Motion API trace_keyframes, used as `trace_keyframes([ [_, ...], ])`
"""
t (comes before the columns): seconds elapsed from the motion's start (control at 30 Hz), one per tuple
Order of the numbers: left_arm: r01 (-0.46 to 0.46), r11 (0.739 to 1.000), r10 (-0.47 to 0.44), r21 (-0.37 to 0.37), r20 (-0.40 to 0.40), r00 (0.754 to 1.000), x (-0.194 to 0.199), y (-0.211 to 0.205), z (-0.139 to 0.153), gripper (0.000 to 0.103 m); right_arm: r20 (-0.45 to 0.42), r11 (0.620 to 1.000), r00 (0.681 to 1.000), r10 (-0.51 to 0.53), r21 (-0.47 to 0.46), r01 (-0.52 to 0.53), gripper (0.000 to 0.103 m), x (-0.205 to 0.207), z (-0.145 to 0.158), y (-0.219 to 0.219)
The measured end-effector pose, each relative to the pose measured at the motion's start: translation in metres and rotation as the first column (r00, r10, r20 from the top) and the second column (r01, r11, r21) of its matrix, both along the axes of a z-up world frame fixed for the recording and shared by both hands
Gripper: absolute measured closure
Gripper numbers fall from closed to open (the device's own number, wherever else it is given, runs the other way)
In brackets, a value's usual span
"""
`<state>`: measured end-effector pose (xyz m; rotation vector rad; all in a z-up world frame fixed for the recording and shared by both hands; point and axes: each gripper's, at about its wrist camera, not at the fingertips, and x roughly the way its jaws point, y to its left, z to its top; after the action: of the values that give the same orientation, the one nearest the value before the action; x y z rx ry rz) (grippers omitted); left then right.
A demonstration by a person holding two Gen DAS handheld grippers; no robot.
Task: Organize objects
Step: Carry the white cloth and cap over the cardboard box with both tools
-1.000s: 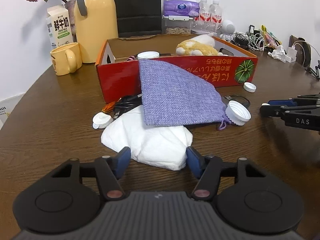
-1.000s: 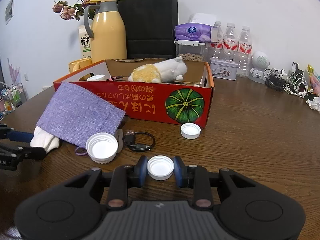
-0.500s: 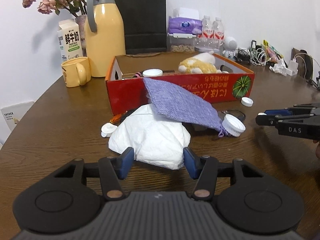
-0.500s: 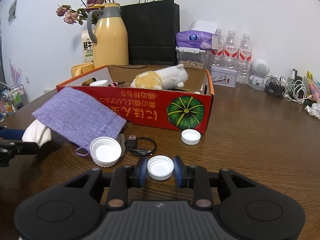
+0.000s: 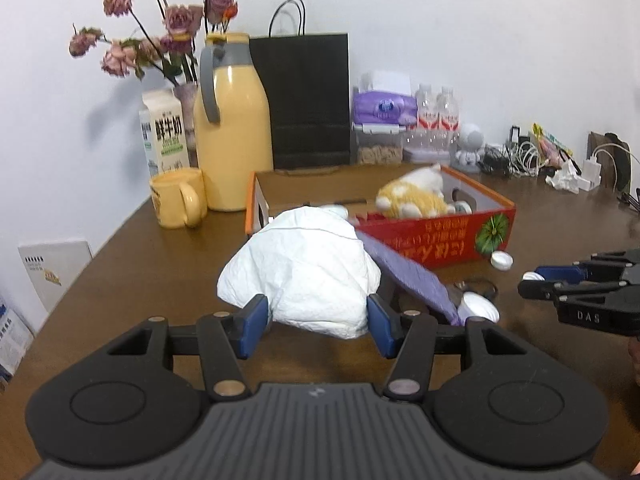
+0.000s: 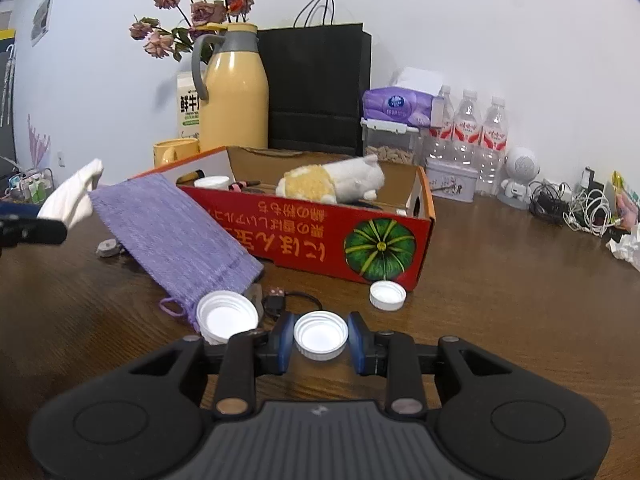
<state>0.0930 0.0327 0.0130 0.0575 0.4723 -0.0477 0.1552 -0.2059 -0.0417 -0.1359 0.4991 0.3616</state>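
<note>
My left gripper (image 5: 316, 326) is shut on a crumpled white bag (image 5: 308, 272) and holds it lifted above the table, in front of the red cardboard box (image 5: 440, 236). A purple cloth pouch (image 5: 408, 276) hangs off the bag's right side; in the right wrist view the pouch (image 6: 172, 228) slopes down to the table. My right gripper (image 6: 320, 338) is shut on a small white bottle cap (image 6: 320, 334), low over the table. A stuffed toy (image 6: 332, 182) lies in the box (image 6: 320, 236).
A large white cap (image 6: 228, 316), a black USB cable (image 6: 288, 300) and another small cap (image 6: 387, 295) lie by the box. A yellow mug (image 5: 178, 202), yellow thermos (image 5: 230, 136), milk carton, black paper bag and water bottles (image 6: 468, 132) stand behind.
My left gripper has lifted the white bag off the table, raising the purple pouch with it. My right gripper has risen slightly with the cap still held.
</note>
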Motion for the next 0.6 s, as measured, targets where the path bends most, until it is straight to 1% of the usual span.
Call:
trace_keyframes([
  [0.3, 0.029, 0.999, -0.030, 0.015, 0.064, 0.997, 0.012, -0.007, 0.022, 0.048, 0.045, 1.000, 0.999, 0.029, 0.000, -0.029, 0.076, 0.003, 0.016, 0.009],
  [0.47, 0.060, 0.998, -0.062, 0.022, 0.086, 0.994, 0.025, -0.018, 0.032, 0.048, 0.077, 0.999, 0.996, 0.048, -0.003, -0.048, 0.076, 0.012, 0.028, 0.016],
  [0.6, 0.083, 0.996, -0.084, 0.018, 0.084, 0.993, 0.041, -0.027, 0.038, 0.048, 0.106, 0.998, 0.992, 0.069, -0.011, -0.068, 0.076, 0.024, 0.039, 0.024],
])
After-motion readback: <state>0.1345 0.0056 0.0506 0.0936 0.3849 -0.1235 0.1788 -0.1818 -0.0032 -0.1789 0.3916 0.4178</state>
